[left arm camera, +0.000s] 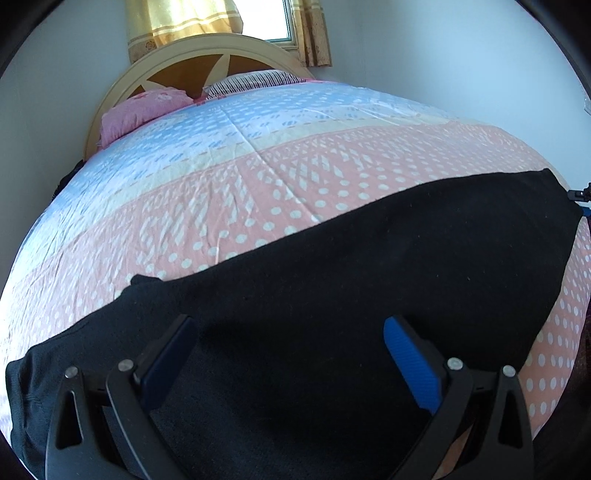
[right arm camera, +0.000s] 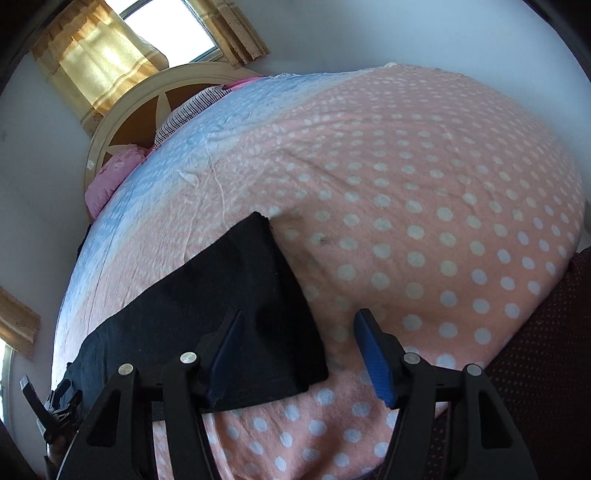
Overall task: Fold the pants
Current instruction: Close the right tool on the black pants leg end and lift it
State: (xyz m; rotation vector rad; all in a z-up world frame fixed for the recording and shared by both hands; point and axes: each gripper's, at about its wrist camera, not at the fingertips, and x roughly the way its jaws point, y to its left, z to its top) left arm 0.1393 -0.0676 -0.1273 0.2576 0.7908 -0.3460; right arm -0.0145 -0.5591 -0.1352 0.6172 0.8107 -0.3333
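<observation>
On the polka-dot pink and blue bedspread (left arm camera: pixel 295 177), toward its foot end, the long black fabric pants (left arm camera: pixel 332 295) lie flat as one band, running across the bed.

Left wrist view. My left gripper (left arm camera: pixel 291 354) hangs over the middle of the pants, jaws spread wide, nothing between them. The ribbed blue pad (left arm camera: pixel 410 362) faces inward. The cloth runs past the pads on both sides; one end sits near the bedspread's left edge, the other tapers off to the far right. Beyond the pants, toward the head of the bed: a pink pillow (left arm camera: pixel 140 110), a striped pillow (left arm camera: pixel 255 79), a cream arched wooden headboard (left arm camera: pixel 122 88), yellow curtains (left arm camera: pixel 177 18).

Right wrist view. My right gripper (right arm camera: pixel 295 354) is also wide and empty, straddling the square-cut end of the pants (right arm camera: pixel 229 314); I cannot tell if it is hem or waistband. Left pad over black cloth, right pad over bare bedspread.

Risks, as I judge them. Closing here could pinch the bedspread along with the pants and drag it up into the fold. Catching only the top layer would let the lower one lag and skew the edges. My left jaws sit mid-length, so lifting from there would bunch the cloth rather than crease it.

Differences. Only the right view shows the cut end's corners clearly, and the other gripper (right arm camera: pixel 55 410) low at the left. Only the left view shows the band's whole run and that it lies smooth.
</observation>
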